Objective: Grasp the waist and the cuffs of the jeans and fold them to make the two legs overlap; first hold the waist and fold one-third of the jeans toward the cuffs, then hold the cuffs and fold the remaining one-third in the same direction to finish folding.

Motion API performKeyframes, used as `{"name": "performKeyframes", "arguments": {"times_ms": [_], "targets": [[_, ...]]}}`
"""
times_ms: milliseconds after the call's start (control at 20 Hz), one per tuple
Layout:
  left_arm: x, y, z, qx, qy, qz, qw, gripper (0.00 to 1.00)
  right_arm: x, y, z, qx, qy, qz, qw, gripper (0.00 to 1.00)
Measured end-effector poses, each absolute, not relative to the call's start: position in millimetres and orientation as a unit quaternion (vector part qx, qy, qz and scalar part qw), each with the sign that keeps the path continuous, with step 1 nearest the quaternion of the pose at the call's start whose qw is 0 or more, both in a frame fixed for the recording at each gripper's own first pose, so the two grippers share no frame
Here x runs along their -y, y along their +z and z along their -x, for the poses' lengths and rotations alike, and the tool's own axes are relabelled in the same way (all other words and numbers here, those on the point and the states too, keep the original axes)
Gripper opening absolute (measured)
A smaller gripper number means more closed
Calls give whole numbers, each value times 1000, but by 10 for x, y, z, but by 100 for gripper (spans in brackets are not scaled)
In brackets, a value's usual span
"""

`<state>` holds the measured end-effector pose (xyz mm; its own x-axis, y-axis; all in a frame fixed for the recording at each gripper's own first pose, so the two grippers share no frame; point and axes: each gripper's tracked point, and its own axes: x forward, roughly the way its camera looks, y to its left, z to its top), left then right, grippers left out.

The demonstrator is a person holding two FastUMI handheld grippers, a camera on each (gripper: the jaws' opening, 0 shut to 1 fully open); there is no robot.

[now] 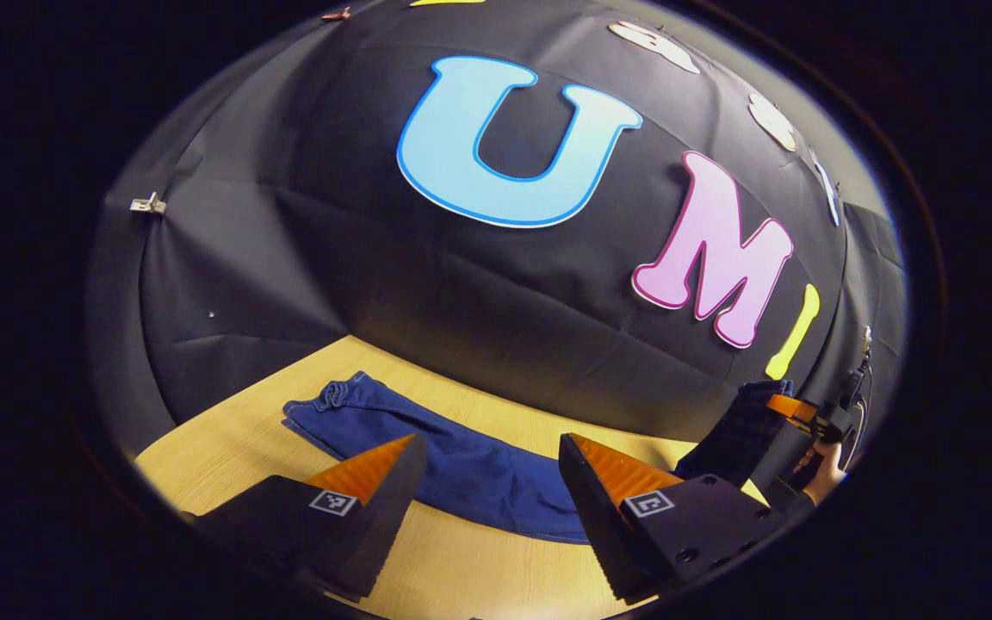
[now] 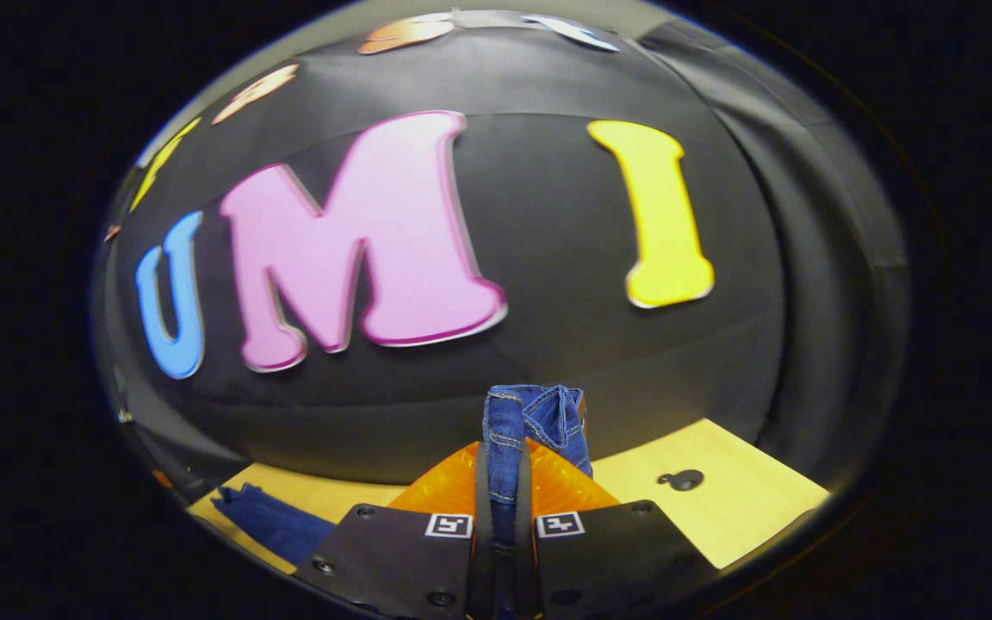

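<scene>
Dark blue jeans (image 1: 470, 474) lie stretched across the light wooden table (image 1: 229, 430), one end bunched at the far left. My left gripper (image 1: 492, 441) hovers open just above their middle, nothing between its fingers. At the right, the other end of the jeans rises off the table into my right gripper (image 1: 793, 409), held by a hand (image 1: 823, 474). In the right gripper view, my right gripper (image 2: 503, 448) is shut on a bunched denim edge (image 2: 530, 418) with pale stitching. Whether that end is waist or cuffs is unclear. More denim (image 2: 268, 517) lies at lower left.
The black cloth wall stands close behind the table (image 2: 720, 491). A small dark mark (image 2: 681, 480) sits on the table to the right of the right gripper. A metal clip (image 1: 148, 205) is pinned to the wall at upper left.
</scene>
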<state>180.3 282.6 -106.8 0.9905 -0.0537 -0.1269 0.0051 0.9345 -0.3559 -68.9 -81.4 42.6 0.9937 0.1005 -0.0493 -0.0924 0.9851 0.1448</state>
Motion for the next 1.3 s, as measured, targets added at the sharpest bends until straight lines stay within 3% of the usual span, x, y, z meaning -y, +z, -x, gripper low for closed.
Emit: {"name": "performKeyframes", "arguments": {"times_ms": [250, 350, 400, 450, 600, 650, 700, 750, 900, 950, 1000, 1300], "targets": [[-3053, -1176, -1779, -62, 5, 203, 977, 96, 804, -346, 692, -56, 177, -20, 982, 12], [-3111, -1206, -1835, -58, 9, 212, 975, 96, 834, -572, 599, -85, 194, -18, 977, 12], [-3140, -1231, -1869, -56, 12, 214, 975, 92, 895, -806, 495, -99, 197, -14, 975, 12], [-3172, -1246, -1912, -54, 15, 214, 975, 96, 936, -959, 435, -110, 199, -6, 974, 12], [-3356, -1323, -2074, -50, 39, 195, 979, 96, 651, -1424, 581, -155, 215, -22, 964, 15], [-3442, -1381, -2150, -55, 51, 187, 980, 97, 600, -1540, 635, -172, 222, -32, 959, 25], [-3549, -1430, -2213, -63, 63, 180, 980, 96, 559, -1667, 687, -188, 223, -31, 956, 25], [-3678, -1467, -2273, -67, 75, 171, 980, 96, 554, -1763, 730, -200, 224, -23, 954, 36], [-4107, -1627, -2536, -87, 109, 140, 980, 96, 580, -1772, 905, -200, 218, -15, 955, 94], [-4242, -1716, -2626, -98, 120, 132, 979, 96, 624, -1745, 949, -198, 214, -14, 956, 92], [-4410, -1812, -2703, -112, 134, 125, 977, 96, 685, -1726, 996, -198, 207, -15, 958, 96], [-4887, -2433, -3049, -183, 171, 149, 957, 96, 1291, -1490, 1272, -190, 164, -4, 968, 96]]}}
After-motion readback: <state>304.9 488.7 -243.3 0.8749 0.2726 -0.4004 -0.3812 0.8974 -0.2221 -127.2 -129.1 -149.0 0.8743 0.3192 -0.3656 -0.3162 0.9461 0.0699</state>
